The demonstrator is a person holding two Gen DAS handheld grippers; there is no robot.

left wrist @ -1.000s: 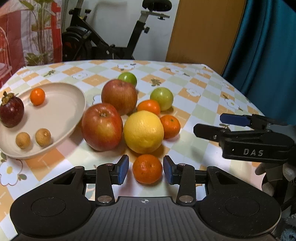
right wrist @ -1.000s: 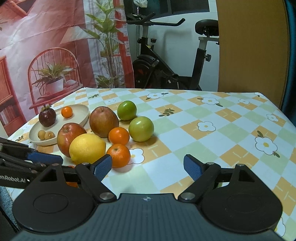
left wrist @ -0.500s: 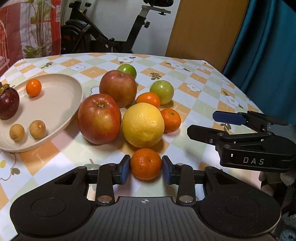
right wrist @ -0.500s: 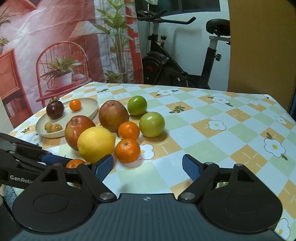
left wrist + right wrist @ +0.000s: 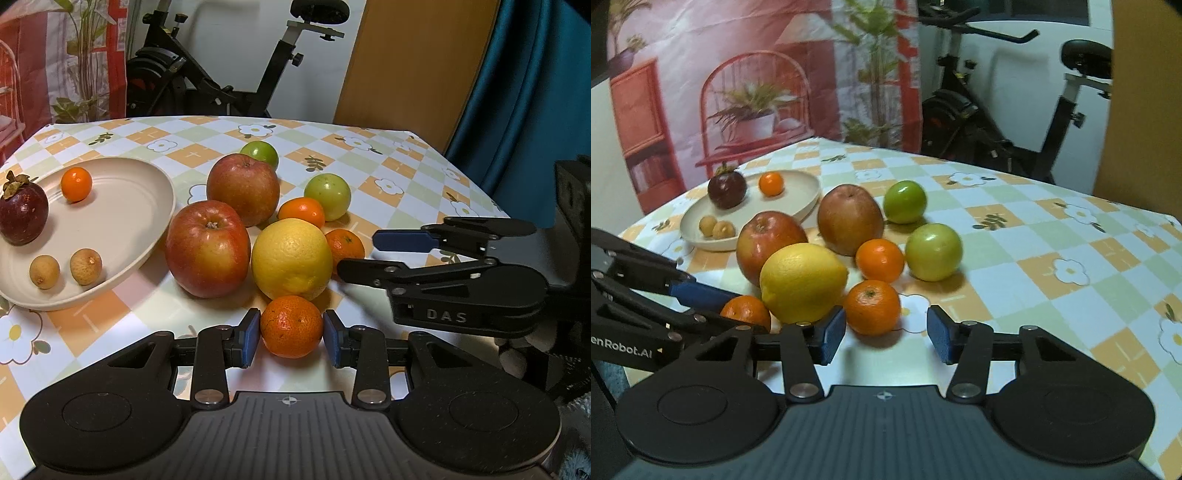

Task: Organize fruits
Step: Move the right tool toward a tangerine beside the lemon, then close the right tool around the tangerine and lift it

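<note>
My left gripper (image 5: 291, 336) is shut on a mandarin (image 5: 291, 326) at the near edge of the fruit pile, with both blue pads pressing its sides. From the right wrist view that same mandarin (image 5: 746, 314) shows between the left gripper's fingers (image 5: 701, 293). My right gripper (image 5: 886, 338) is closing on a second mandarin (image 5: 872, 307), which sits just ahead of its pads. A gap remains at the right pad. The cream plate (image 5: 140, 206) at the left holds a mangosteen (image 5: 23, 212), a small orange (image 5: 76, 184) and two longans (image 5: 85, 260).
On the checked tablecloth lie two red apples (image 5: 207, 248), a big yellow citrus (image 5: 291, 258), a third mandarin (image 5: 301, 211) and two green fruits (image 5: 327, 195). An exercise bike (image 5: 221, 74) stands behind the table, and a teal curtain (image 5: 535, 92) hangs at the right.
The left pads closed onto the near mandarin and have held still since. The right gripper slid in toward the pile, rolled a little, and its jaws narrowed sharply around the second mandarin.
</note>
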